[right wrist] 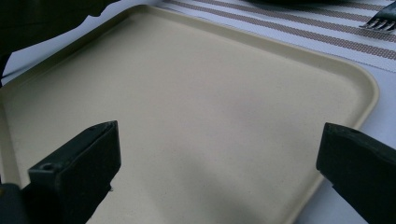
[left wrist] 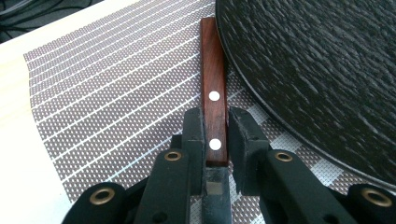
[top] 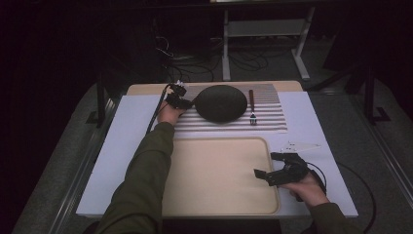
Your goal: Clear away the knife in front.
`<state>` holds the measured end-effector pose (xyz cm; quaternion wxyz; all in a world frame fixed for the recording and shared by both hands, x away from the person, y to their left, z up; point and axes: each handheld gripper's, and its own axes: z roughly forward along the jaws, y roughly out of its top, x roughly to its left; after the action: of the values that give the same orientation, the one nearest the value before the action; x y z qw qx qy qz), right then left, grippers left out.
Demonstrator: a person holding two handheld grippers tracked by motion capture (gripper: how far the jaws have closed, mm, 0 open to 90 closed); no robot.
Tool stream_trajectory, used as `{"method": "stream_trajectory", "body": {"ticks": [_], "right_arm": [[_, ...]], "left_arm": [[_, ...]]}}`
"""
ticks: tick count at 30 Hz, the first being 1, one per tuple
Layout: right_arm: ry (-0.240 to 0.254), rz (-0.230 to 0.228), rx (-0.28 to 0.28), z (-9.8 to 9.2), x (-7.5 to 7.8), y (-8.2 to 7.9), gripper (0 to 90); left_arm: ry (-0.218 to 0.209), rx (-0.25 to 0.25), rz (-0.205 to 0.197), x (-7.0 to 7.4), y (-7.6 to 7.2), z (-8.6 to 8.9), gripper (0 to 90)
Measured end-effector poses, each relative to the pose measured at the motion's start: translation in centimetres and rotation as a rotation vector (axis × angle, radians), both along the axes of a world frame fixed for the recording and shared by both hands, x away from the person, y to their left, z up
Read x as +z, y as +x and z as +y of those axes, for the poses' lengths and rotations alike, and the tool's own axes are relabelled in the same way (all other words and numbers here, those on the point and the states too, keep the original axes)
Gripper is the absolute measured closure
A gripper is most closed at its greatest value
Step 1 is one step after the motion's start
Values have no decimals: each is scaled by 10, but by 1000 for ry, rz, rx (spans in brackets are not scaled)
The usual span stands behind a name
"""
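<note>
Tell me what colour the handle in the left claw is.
Reddish-brown wood handle with pale rivets, clearest in the left gripper view.

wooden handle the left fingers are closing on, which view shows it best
The left gripper view: the wooden handle lies between the left gripper fingers, beside the dark plate. In the high view it is hidden behind the hand.

Olive-green long sleeves (top: 146, 180) on both forearms. Left tongs (left wrist: 215, 135): matte black, blocky jaws, brass-coloured rivets at the linkage. Right tongs (top: 272, 168): black, angular. Black cable (top: 157, 111) trailing from each.
</note>
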<state>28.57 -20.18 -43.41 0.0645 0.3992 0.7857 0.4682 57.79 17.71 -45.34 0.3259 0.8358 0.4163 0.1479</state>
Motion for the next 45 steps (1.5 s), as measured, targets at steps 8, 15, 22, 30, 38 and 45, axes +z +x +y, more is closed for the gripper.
{"method": "stream_trajectory", "body": {"ticks": [8, 15, 22, 30, 38, 45], "right_arm": [[2, -1, 1, 0, 0, 0, 0], [5, 2, -3, -1, 0, 0, 0], [7, 4, -4, -1, 0, 0, 0], [4, 4, -4, 0, 0, 0, 0], [1, 4, -8, 0, 0, 0, 0], [-1, 4, -9, 0, 0, 0, 0]], "left_arm": [[-5, 11, 10, 1, 1, 0, 785], [9, 27, 35, 6, 2, 8, 785], [12, 44, 30, 24, -2, 20, 786], [-9, 39, 63, 47, -19, 26, 785], [-31, -4, 64, 65, -57, 25, 785], [-51, -41, 46, 71, -89, 25, 784]]}}
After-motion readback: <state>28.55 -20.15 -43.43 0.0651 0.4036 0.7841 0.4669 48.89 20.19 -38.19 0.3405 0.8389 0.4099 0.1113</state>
